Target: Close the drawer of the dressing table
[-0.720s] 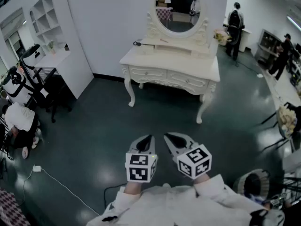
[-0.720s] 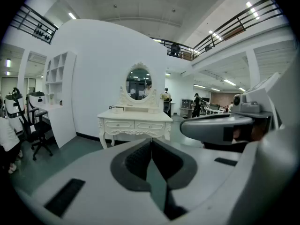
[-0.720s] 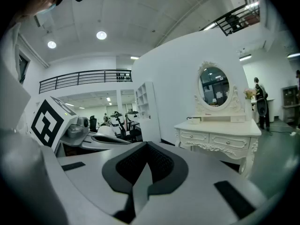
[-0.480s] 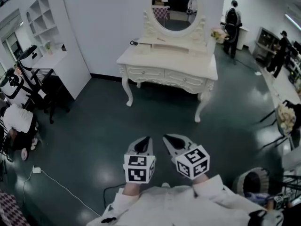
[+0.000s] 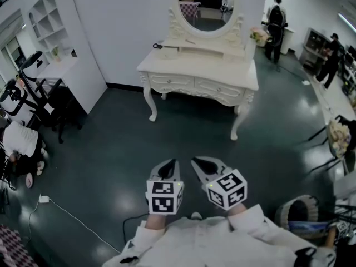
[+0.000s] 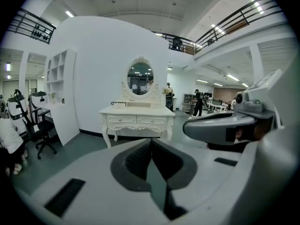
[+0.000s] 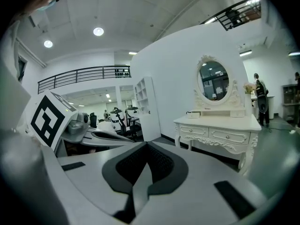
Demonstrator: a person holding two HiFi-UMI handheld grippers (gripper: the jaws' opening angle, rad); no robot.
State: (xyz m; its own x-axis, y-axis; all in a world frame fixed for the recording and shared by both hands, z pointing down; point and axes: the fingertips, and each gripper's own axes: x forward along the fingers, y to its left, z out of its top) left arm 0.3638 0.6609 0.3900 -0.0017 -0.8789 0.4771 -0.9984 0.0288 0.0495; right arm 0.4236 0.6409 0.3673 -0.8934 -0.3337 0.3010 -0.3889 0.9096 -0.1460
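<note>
Dressing table (image 5: 198, 71) stands vs. the white wall at the far side of the room, oval mirror (image 5: 206, 3) on top. It's well apart from both grippers, w/ bare dark floor (image 5: 111, 149) between. Its two front drawers (image 5: 196, 85) look approx. flush from here, but they're too far and small to tell which one, if any, sticks out. So the task prob. hasn't begun: the approach is left, then the push on the drawer front.

Left gripper (image 5: 171, 164) is clenched, jaws together, nothing btw. them. Right gripper (image 5: 198, 163) is the same, pressed closed and empty. Both sit low near the person's body, side by side, pointing toward the table.

Writing: none legible. Marker cubes (image 5: 164, 197) carry only black-and-white square patterns, no letters. No brand or label readable on the table.
</note>
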